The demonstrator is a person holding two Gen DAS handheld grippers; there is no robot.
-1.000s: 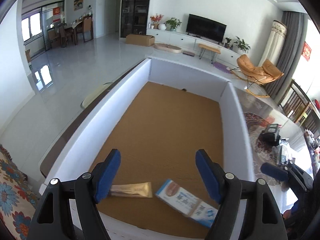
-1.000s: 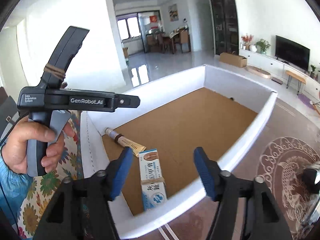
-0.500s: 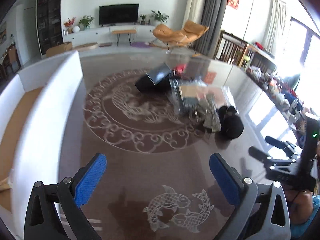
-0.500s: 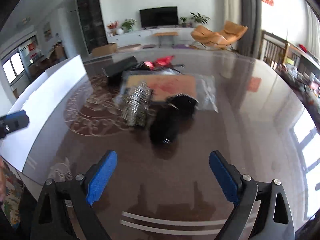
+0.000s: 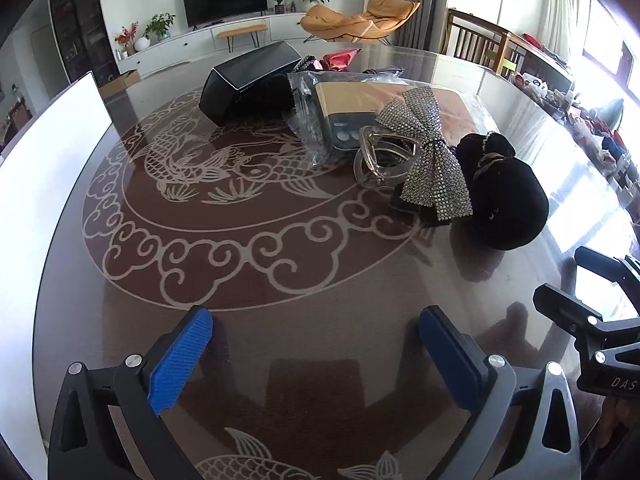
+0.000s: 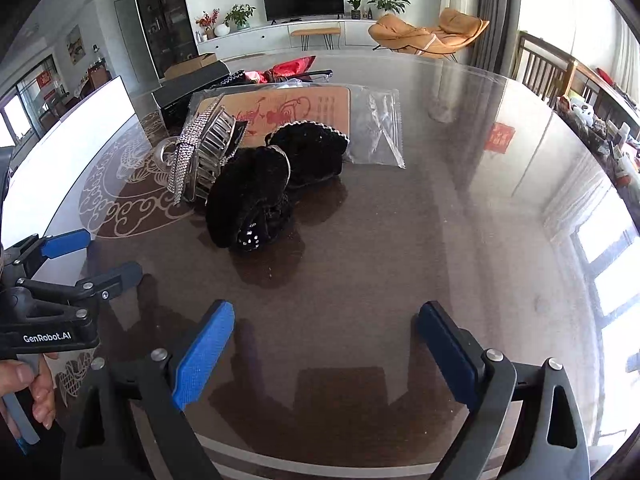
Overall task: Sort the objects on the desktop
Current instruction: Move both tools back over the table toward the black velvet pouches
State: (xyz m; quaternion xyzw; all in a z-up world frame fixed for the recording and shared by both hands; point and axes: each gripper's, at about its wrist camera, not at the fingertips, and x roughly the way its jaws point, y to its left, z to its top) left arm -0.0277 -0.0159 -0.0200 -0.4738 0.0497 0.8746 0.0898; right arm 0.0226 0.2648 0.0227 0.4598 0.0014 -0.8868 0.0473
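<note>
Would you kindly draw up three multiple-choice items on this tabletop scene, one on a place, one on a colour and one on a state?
1. Where does the rhinestone bow lie?
A. against the black velvet pouch
B. inside the white box
C. on the orange chair

2. What colour are the pads of the left gripper?
A. red
B. blue
C. green

3. How does the right gripper stand?
A. shut on the bow
B. shut on the pouch
C. open, with nothing between its fingers

Answers:
1. A, the bow rests on the glass table with its edge touching the pouch.
2. B, both pads show bright blue faces.
3. C, the fingers stand wide apart over bare table, short of the pile.
</note>
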